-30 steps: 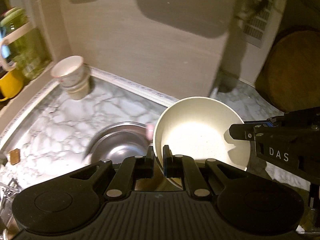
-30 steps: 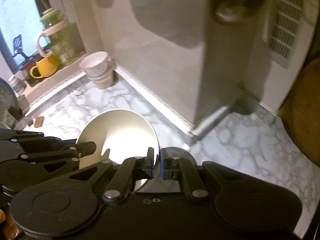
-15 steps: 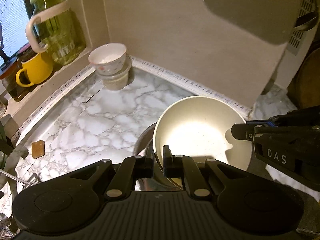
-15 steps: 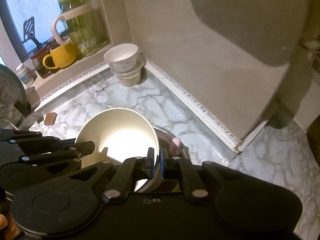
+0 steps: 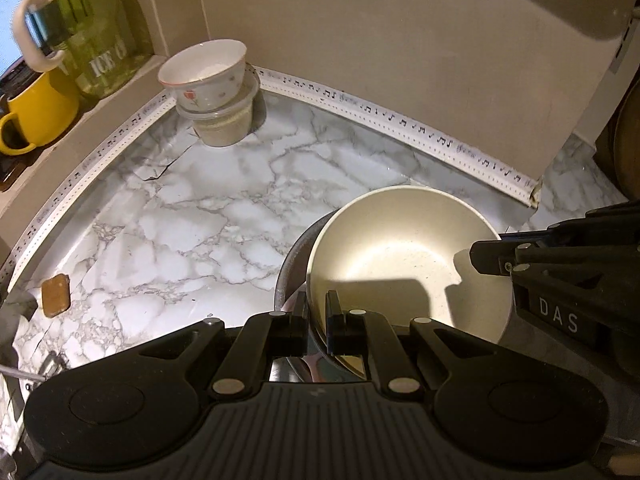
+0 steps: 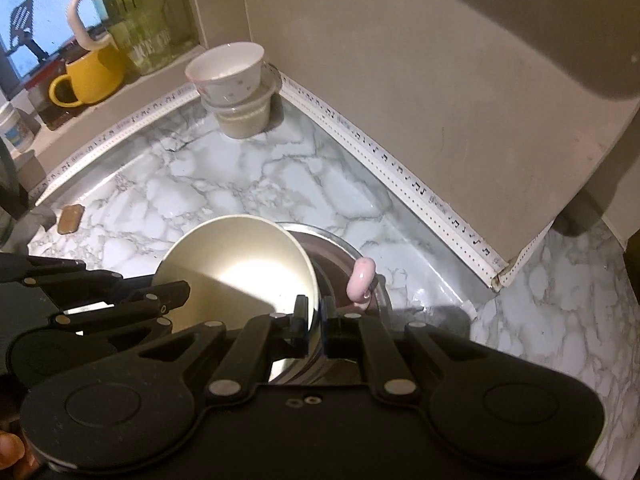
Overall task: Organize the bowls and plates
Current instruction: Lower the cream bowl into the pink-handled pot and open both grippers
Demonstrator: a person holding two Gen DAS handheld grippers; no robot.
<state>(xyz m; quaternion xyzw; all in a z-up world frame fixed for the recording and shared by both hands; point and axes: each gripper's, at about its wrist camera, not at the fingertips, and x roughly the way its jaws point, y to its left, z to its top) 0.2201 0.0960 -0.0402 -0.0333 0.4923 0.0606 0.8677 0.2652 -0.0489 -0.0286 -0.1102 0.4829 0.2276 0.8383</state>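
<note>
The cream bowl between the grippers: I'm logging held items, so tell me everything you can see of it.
The cream bowl is round, plain and matte, ceramic-looking and empty. It sits nested inside a metal bowl with a pink handle. The left gripper and right gripper are each clamped on opposite rims, above the marble counter.

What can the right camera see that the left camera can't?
Only the right wrist view shows the pink handle on the steel pot, the spatula outside the window and a white tub on the sill. Only the left wrist view shows the round wooden board at the right edge. Both show the cream bowl pinched at its rim by the left gripper and the right gripper, the flowered bowl, the yellow mug and the green jug.
</note>
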